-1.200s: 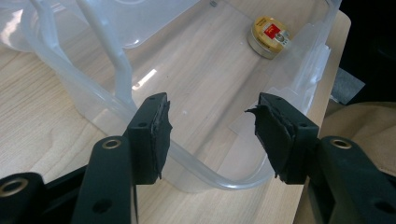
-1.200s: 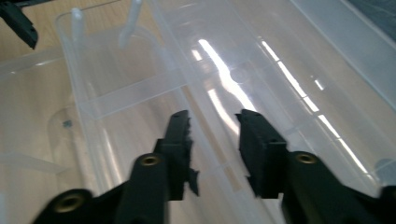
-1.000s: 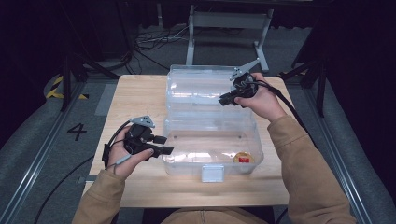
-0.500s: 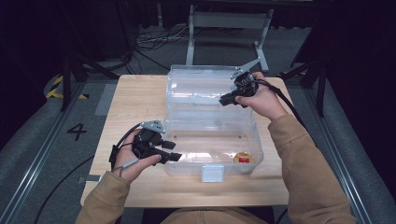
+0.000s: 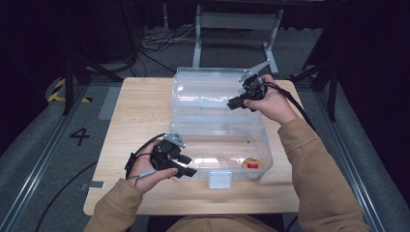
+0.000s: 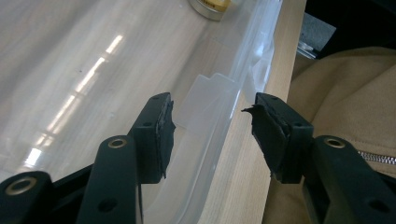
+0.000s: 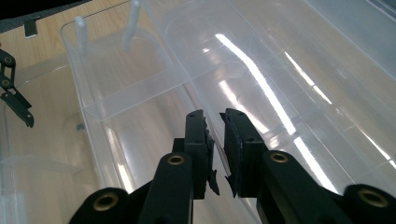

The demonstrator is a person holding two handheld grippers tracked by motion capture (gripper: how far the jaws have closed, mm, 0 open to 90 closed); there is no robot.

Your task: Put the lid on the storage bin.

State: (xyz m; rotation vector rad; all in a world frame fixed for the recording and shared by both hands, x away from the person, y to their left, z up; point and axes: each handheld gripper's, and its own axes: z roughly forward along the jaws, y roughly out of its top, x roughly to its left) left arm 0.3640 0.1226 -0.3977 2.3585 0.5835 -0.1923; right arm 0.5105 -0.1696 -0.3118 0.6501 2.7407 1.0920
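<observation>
Here my left gripper [image 5: 186, 166] has its fingers wide apart, straddling the front wall of the clear plastic box [image 5: 220, 130] mid-counter [image 5: 135, 111]. My right gripper [image 5: 237, 102], at two o'clock, pinches the open lid's [image 5: 208, 89] edge. It looks light, slippery, bendy; I'd grip near the latch [image 5: 219, 179].
</observation>
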